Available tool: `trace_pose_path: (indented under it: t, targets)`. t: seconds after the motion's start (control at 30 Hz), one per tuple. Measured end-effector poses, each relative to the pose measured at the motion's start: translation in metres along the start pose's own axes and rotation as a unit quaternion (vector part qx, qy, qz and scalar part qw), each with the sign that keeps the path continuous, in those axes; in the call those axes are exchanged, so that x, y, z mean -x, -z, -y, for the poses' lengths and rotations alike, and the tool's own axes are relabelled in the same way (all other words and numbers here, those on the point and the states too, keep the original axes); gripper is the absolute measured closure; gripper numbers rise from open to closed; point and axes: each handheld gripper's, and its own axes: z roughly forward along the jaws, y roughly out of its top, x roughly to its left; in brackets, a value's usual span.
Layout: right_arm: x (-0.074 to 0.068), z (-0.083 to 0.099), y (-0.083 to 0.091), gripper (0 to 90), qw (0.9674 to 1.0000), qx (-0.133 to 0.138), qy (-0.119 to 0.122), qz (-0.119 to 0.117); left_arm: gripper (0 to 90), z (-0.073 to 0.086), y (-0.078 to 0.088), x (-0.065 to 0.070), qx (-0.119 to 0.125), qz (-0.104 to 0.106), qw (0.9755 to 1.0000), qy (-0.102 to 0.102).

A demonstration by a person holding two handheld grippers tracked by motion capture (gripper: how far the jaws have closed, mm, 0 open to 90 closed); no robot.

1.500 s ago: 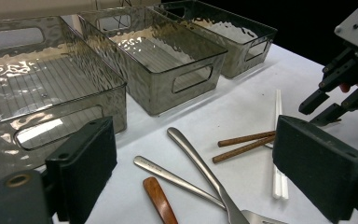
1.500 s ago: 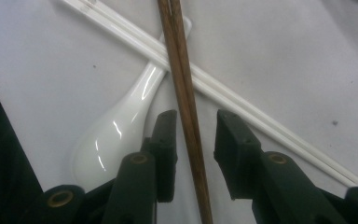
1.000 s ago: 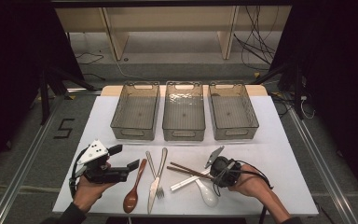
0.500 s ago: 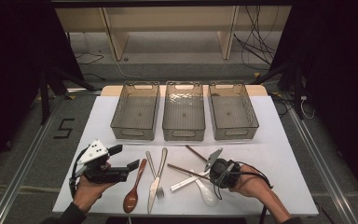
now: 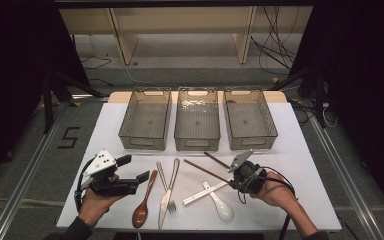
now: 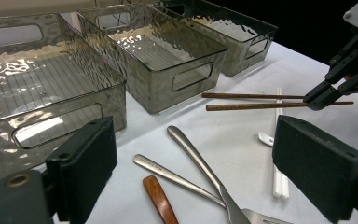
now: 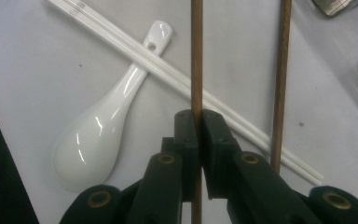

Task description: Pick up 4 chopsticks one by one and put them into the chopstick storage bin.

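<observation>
While the right gripper (image 7: 197,122) is clenched on one brown chopstick (image 7: 196,56), that stick runs straight up between the pads toward 12 o'clock in the right gripper view, pinched near one end. Jaws have just been closing; stick sits between them now, pads pressing on it. Second brown chopstick (image 7: 281,79) lies loose at 3 o'clock of the held one, roughly parallel, close but apart. Under both: pair of white chopsticks (image 7: 135,53) crossing diagonally from 10 to 4 o'clock, resting over the handle of the white ceramic spoon (image 7: 103,126), whose bowl sits at 8 o'clock of the pads. In the high view the held stick points to 10 o'clock from the right gripper (image 5: 237,172), near the front of the white table (image 5: 305,165). Further out at 9 o'clock: knife (image 5: 169,192) and fork (image 5: 165,187) crossing each other, then wooden spoon (image 5: 144,205). Left gripper (image 5: 135,170) is beyond that at 9 o'clock, jaws wide apart, nothing between them, hovering just beside the wooden spoon. Three clear bins (image 5: 197,120) sit in a row at 12 o'clock, side by side, well apart from the cutlery.
</observation>
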Motion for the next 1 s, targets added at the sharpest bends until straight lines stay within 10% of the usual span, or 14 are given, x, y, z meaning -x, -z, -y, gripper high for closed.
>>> trace_pose_path:
  t: [0.57,1.0]
  targets:
    - [0.003,-0.011,0.014,86.2,0.9976,0.060,-0.028,0.021,13.0,0.000,0.000,-0.001,0.000,-0.003,1.0000,0.002]
    - [-0.009,-0.036,0.019,86.1,0.9869,0.153,-0.046,0.026,14.2,-0.016,-0.031,0.018,0.007,0.042,0.9980,0.046]
